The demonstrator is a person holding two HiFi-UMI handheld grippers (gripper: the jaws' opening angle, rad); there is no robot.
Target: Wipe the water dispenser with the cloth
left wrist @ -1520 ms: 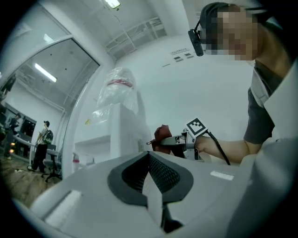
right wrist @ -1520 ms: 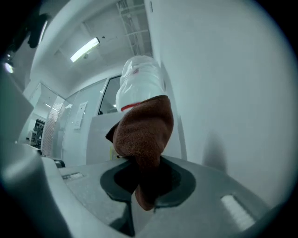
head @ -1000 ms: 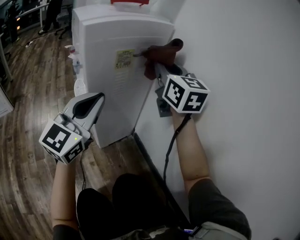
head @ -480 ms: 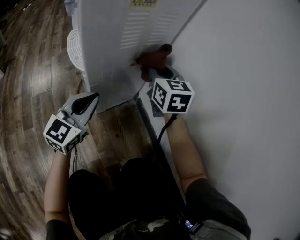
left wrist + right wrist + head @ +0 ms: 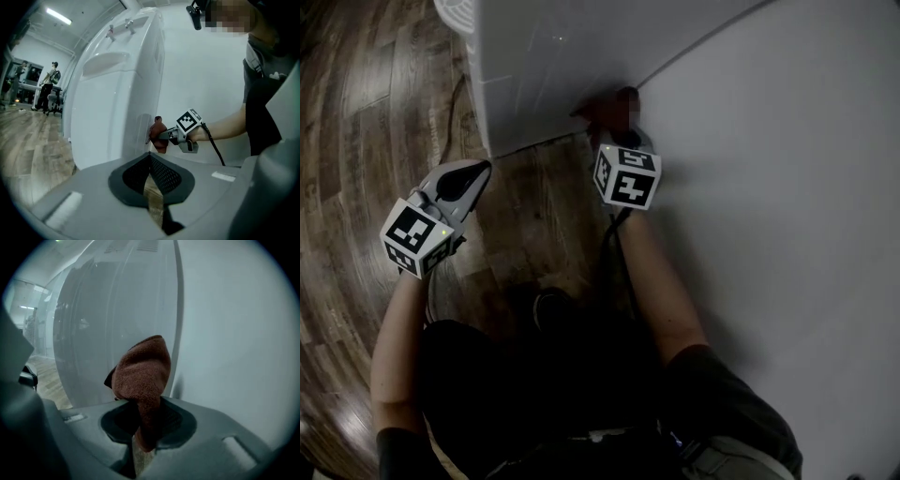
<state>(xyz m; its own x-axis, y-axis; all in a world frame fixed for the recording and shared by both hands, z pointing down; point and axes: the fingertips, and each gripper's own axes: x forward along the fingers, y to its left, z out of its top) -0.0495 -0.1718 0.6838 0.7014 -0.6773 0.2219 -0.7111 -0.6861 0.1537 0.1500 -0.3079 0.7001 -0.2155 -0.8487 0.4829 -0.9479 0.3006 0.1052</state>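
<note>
The white water dispenser [image 5: 553,66] stands against the wall; its side panel fills the top of the head view and shows tall in the left gripper view [image 5: 112,93]. My right gripper [image 5: 614,127] is shut on a brown cloth [image 5: 140,376], which presses against the dispenser's lower side near its back corner [image 5: 605,105]. The cloth also shows from the left gripper view [image 5: 157,133]. My left gripper [image 5: 473,173] hangs apart from the dispenser, lower left, jaws together with nothing between them.
A white wall [image 5: 787,187] runs along the right. Wood floor [image 5: 356,141] spreads left and below. A dark cable [image 5: 623,253] trails from the right gripper. People and office chairs [image 5: 49,91] stand far off in the left gripper view.
The right gripper and cloth have slid down the dispenser's side toward its bottom edge. The head view tilted down with them; the left gripper stayed beside the dispenser.
</note>
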